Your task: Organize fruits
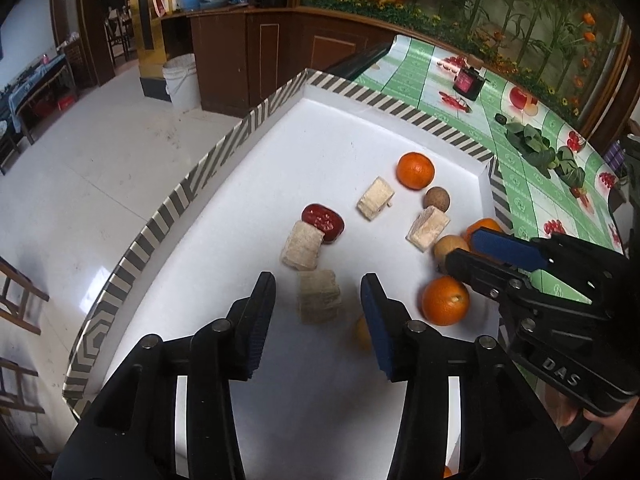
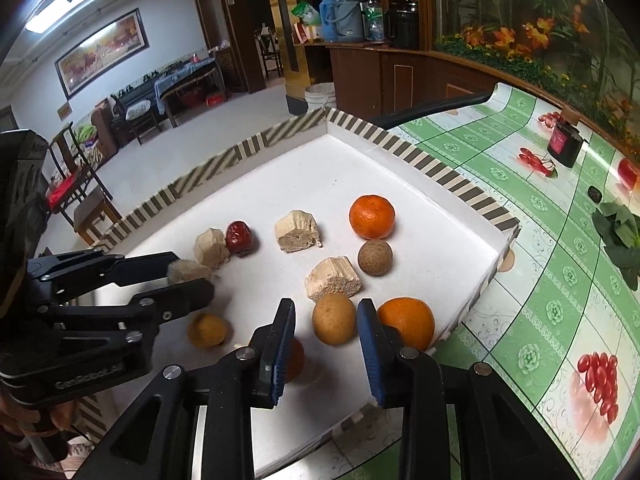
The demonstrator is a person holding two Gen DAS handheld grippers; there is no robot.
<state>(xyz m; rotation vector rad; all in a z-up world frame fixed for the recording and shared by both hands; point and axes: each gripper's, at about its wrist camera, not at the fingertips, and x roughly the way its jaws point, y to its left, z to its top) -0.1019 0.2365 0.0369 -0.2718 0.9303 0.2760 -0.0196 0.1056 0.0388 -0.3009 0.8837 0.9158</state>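
White tray (image 1: 224, 208) with a striped rim sits on the green-patterned counter (image 2: 540, 280) and holds the lot: three oranges, brown round fruits, a red date (image 1: 323, 222) and several tan crumbly blocks. Left hand-held gripper (image 1: 318, 312) stands spread over one blurred tan block (image 1: 319, 296), pads not pressing it, so a release looks just made; right hand-held gripper (image 2: 326, 344) is also parted, empty, with a tan round fruit (image 2: 334, 319) just ahead between its fingers and an orange (image 2: 408, 322) beside the right finger. Sorting seems midway: next, the right one likely needs to ease forward and down around that fruit, keeping clear of the orange.
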